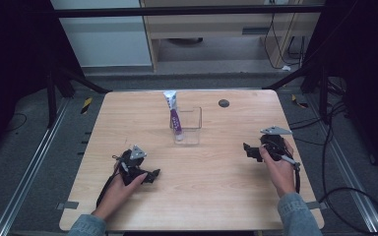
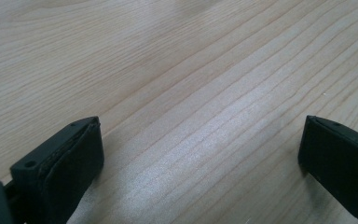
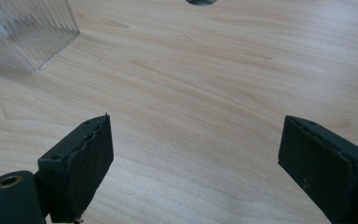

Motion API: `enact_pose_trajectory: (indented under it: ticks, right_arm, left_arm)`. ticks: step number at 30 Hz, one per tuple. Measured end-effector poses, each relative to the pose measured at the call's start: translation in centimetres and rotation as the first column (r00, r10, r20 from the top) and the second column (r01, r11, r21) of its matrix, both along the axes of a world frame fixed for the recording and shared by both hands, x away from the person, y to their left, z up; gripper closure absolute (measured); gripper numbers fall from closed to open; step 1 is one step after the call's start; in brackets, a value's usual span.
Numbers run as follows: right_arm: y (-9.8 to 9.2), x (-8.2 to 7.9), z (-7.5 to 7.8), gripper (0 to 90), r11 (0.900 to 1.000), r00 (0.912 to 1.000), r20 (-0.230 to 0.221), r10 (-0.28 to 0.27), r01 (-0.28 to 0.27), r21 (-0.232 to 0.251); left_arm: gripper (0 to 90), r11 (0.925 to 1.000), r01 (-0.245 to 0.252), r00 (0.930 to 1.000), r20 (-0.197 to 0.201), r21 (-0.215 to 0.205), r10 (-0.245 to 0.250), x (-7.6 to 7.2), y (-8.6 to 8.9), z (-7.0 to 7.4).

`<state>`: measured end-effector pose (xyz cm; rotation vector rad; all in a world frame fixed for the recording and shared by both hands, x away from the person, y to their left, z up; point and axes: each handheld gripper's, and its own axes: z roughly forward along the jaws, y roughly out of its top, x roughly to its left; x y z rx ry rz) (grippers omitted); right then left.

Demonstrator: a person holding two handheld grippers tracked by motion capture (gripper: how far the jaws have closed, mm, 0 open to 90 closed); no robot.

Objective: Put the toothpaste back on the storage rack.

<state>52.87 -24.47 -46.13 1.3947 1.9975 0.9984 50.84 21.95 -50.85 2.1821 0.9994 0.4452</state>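
A clear plastic box (image 1: 187, 125) stands at the middle of the wooden table (image 1: 202, 191), and its corner appears at the top left of the right gripper view (image 3: 28, 32). A purple and white tube (image 1: 173, 112) leans upright in it, sticking out above the rim. My left gripper (image 1: 153, 175) rests low over the table's front left, jaws wide apart (image 2: 200, 154) with bare wood between them. My right gripper (image 1: 248, 150) hovers at the right, aimed toward the box, also open (image 3: 193, 154) and holding nothing.
A dark round hole (image 1: 224, 103) sits in the tabletop near the far right edge, also at the top of the right gripper view (image 3: 200, 2). Black frame legs and cables lie on the floor around the table. A cabinet stands beyond the far edge.
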Motion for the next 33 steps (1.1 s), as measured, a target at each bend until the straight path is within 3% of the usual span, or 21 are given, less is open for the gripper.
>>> enact_pose_trajectory:
  ticks: [9,15,33]
  right_arm:
    - [-0.2,-0.7,-1.8,10.1,1.000,0.9996,-0.028,-0.005,0.004,-0.010]
    - [0.4,-0.9,-3.5,9.6,0.999,0.9982,-0.060,-0.001,-0.002,-0.045]
    - [1.3,0.0,-4.9,8.3,0.999,0.9969,-0.078,-0.005,0.002,-0.039]
  left_arm:
    - [0.0,1.0000,0.000,1.0000,0.000,0.000,0.000,0.0,0.0,0.0]
    - [0.0,1.0000,0.000,1.0000,0.000,0.001,0.000,0.0,0.0,0.0]
    - [0.0,1.0000,0.000,1.0000,0.000,0.000,0.000,0.0,0.0,0.0]
